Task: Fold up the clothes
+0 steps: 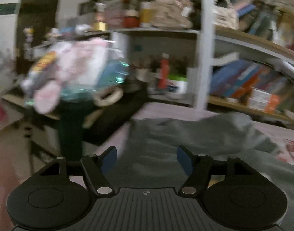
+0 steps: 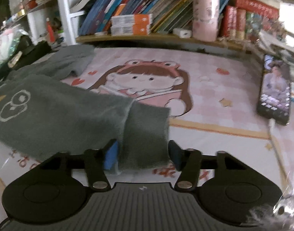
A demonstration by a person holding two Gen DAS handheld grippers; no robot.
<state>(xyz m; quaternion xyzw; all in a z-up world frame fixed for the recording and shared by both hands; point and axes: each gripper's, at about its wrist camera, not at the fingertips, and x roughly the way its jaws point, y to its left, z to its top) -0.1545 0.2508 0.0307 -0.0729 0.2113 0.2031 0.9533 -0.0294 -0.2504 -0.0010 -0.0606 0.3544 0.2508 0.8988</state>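
A grey sweatshirt (image 2: 50,111) with a white outline print lies on the pink cartoon mat (image 2: 214,100). One sleeve stretches toward me, and its cuff (image 2: 145,140) lies flat between the fingers of my right gripper (image 2: 143,156). The cuff fills the gap from pad to pad but is not bunched or pinched. In the blurred left wrist view, my left gripper (image 1: 146,158) hovers open over the grey sweatshirt (image 1: 185,140) with nothing between its blue pads (image 1: 109,158).
A phone (image 2: 276,90) with a lit screen and a cable lies on the mat's right side. Bookshelves (image 2: 147,19) run along the back. Piled bags and toys (image 1: 73,71) stand left of the bed, beside a white shelf post (image 1: 204,57).
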